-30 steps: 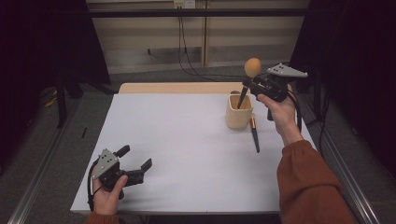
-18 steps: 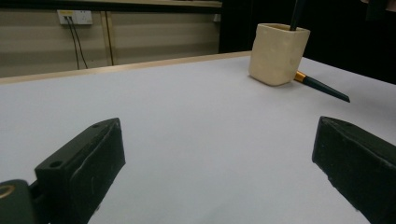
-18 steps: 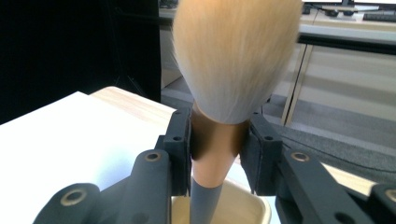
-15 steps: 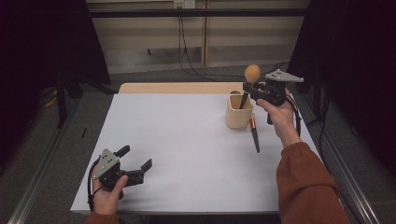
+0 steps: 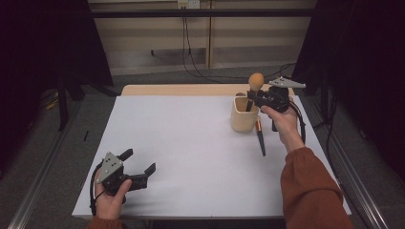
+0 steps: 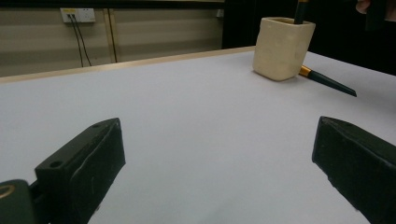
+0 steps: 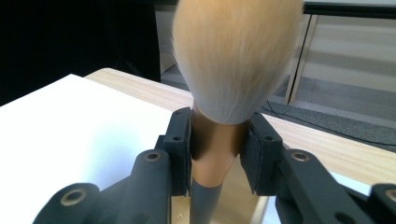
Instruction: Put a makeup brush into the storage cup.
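Note:
A cream cup (image 5: 244,114) stands at the table's far right, also seen as the cream cup (image 6: 282,47) in the left gripper view. My right gripper (image 5: 253,98) is shut on a makeup brush (image 5: 255,83) with a tan bristle head, holding it upright with its dark handle down inside the cup. Close up, the brush (image 7: 224,88) has its copper collar pinched between the right gripper (image 7: 217,154) pads. A second brush (image 5: 260,136) with a black handle lies flat beside the cup. My left gripper (image 5: 141,167) rests open near the front left, and its view shows the left gripper (image 6: 219,172) with nothing between the jaws.
The white table top (image 5: 191,152) has a wooden strip (image 5: 181,89) along its far edge. Cables (image 5: 191,52) hang down the wall behind. Dark curtains stand at both sides.
My right gripper has lowered the brush, so its handle now sits deeper in the cup. The left gripper has stayed where it was.

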Demonstrator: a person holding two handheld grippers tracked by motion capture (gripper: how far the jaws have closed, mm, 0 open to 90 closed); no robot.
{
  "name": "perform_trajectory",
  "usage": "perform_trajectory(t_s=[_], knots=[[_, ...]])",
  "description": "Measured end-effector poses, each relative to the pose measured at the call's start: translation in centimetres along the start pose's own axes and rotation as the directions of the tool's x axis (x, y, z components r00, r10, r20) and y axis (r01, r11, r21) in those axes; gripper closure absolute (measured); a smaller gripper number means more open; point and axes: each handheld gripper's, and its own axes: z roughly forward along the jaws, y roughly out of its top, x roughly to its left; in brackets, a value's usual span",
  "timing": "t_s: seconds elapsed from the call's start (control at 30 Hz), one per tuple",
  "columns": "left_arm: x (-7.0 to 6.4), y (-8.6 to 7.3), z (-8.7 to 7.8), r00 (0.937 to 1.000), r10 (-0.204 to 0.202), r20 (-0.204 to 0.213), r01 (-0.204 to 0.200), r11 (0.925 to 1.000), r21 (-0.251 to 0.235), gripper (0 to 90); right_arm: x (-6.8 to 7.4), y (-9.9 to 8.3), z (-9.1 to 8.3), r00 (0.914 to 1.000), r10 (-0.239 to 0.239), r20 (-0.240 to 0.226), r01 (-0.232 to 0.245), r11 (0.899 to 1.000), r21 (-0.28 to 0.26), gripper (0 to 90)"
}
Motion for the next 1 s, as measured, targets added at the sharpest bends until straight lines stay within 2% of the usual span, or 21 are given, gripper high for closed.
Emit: perform_trajectory(t_s=[0.23,0.53,0.67,0.7,0.73,0.83,0.97,1.0], knots=[[-0.1,0.0,0.1,0.9999,0.008,-0.007,-0.008,0.9999,0.008,2.6,0.5,-0.6,0.7,0.9999,-0.008,-0.013,0.009,1.000,0.026,66.3],[-0.1,0.0,0.2,0.9997,0.017,-0.018,-0.016,0.9997,0.020,2.9,0.4,-1.7,1.2,0.9997,0.014,-0.019,-0.012,0.998,0.062,65.6],[-0.1,0.0,0.1,0.9997,0.017,-0.020,-0.016,0.9997,0.020,2.9,0.3,-2.0,1.1,0.9991,0.041,-0.014,-0.040,0.997,0.063,56.3],[-0.1,0.0,0.1,0.9996,0.017,-0.021,-0.017,0.9997,0.019,2.9,0.1,-2.0,1.0,0.9986,0.052,-0.014,-0.051,0.997,0.066,49.2],[-0.1,0.0,0.1,0.9996,0.016,-0.022,-0.015,0.9997,0.020,2.9,0.1,-2.0,1.0,0.9986,0.052,-0.014,-0.051,0.997,0.066,49.2],[-0.1,0.0,0.1,0.9996,0.021,-0.021,-0.021,0.9995,0.022,2.9,0.0,-2.2,0.8,0.9974,0.068,-0.020,-0.067,0.995,0.075,37.1],[-0.1,0.0,0.1,0.9997,0.013,-0.020,-0.012,0.9998,0.015,2.9,0.0,-2.4,0.7,0.9981,0.061,0.001,-0.061,0.996,0.069,24.9],[-0.1,0.0,0.1,0.9998,0.012,-0.015,-0.012,0.9999,0.011,2.9,0.0,-2.5,0.6,0.9982,0.061,0.001,-0.061,0.996,0.067,24.2]])
